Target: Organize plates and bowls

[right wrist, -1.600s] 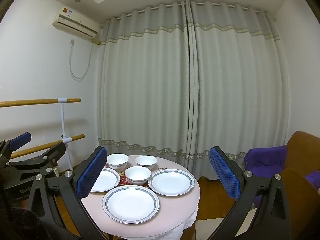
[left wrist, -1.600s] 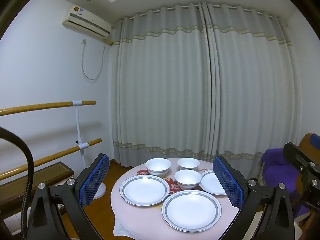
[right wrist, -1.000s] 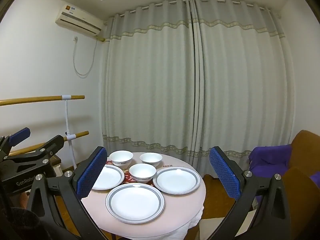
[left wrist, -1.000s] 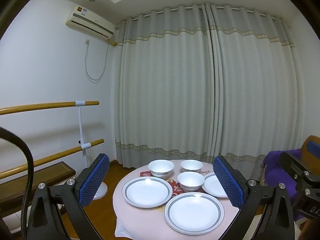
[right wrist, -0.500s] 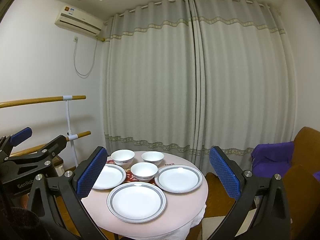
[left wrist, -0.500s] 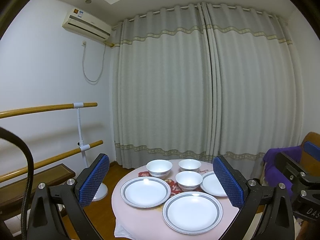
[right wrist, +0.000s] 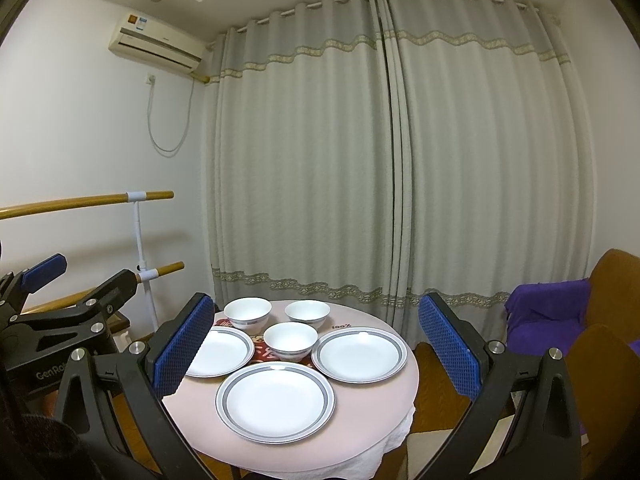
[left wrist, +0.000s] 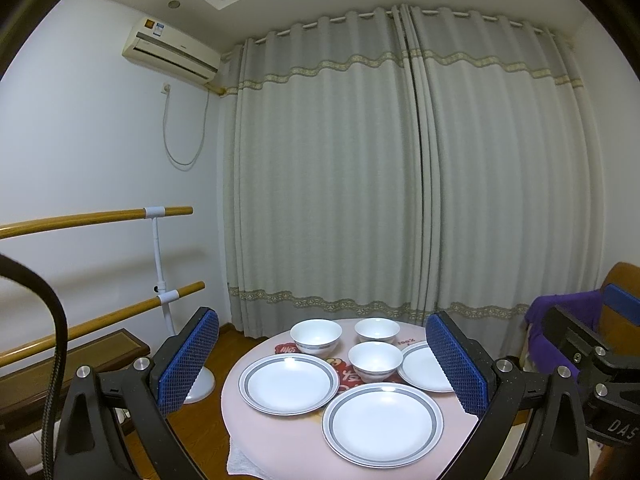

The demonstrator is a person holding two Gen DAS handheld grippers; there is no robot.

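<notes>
A small round table [right wrist: 384, 396] under a pale pink cloth stands before floor-length grey curtains [right wrist: 392, 152], an air conditioner [right wrist: 156, 42] on the wall beside them. On the table: three plates [right wrist: 275, 401] ringing three bowls [right wrist: 290, 340]. The left gripper [left wrist: 322, 364] and right gripper [right wrist: 312, 346] hover wide open, apparently short of the table.

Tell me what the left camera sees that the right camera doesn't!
Only the left camera shows a black cable and the right gripper poking in. Only the right camera shows the left gripper from the side and the floor right of the table. Both show three plates, three bowls, a pink table, curtains and an air conditioner.
</notes>
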